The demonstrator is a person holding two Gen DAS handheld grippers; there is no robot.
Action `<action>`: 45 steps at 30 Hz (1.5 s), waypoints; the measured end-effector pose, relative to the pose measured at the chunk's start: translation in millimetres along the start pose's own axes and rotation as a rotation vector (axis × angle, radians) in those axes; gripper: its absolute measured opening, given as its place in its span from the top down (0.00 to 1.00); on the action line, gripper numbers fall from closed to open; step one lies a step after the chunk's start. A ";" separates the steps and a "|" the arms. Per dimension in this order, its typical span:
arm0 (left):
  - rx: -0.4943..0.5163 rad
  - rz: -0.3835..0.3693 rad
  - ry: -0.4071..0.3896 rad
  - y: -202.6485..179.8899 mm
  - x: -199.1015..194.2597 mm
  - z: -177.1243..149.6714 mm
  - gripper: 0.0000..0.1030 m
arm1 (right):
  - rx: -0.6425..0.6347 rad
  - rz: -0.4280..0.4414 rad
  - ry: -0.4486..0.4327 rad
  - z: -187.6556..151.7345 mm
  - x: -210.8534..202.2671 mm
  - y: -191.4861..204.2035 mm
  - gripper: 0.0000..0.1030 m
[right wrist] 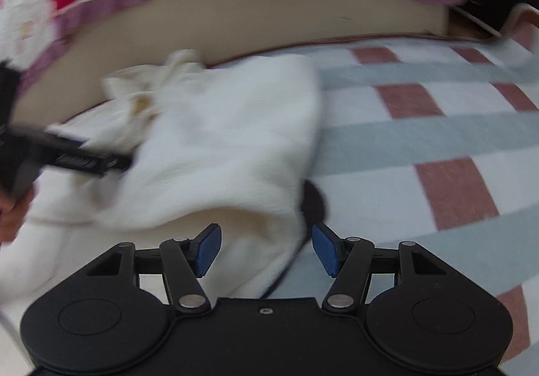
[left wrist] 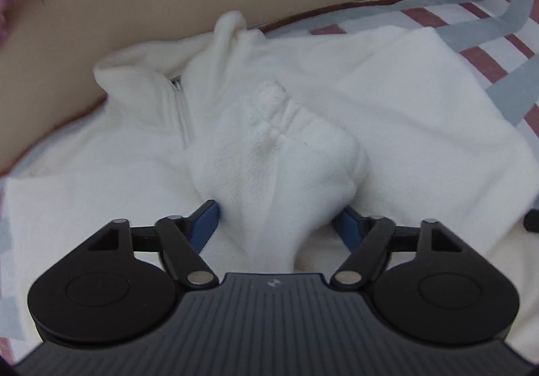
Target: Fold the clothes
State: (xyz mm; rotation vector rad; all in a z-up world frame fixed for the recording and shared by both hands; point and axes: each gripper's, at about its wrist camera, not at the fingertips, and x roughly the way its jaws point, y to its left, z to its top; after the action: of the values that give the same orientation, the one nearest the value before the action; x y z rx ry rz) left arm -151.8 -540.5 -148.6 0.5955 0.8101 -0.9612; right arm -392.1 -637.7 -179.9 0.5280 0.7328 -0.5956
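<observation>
The white fleece jacket [left wrist: 387, 113] lies on the striped blanket [right wrist: 438, 126]. The left gripper [left wrist: 274, 221] pinches its sleeve cuff [left wrist: 279, 140] between its fingers; the right gripper [right wrist: 266, 248] has fingers spread wide over the jacket's edge.

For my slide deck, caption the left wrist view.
Left gripper pinching a sleeve of a white fleece on a striped blanket.
</observation>
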 end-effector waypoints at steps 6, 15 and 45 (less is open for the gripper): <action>-0.092 0.090 -0.383 28.1 -93.6 -20.2 0.87 | -0.004 0.042 -0.066 -1.3 7.0 -17.3 0.86; -0.108 0.220 -0.188 71.6 -95.6 -56.4 0.57 | 0.048 0.020 -0.049 -5.9 10.6 -14.3 0.84; -0.213 -0.146 0.425 227.3 -244.9 -240.0 0.43 | 0.310 0.430 0.291 -123.3 -150.3 -12.5 0.41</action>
State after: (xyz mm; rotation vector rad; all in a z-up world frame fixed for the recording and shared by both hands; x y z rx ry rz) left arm -110.6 -139.8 -65.1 0.5672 1.3332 -0.8760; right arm -546.1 -522.5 -149.3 1.0450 0.7735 -0.2293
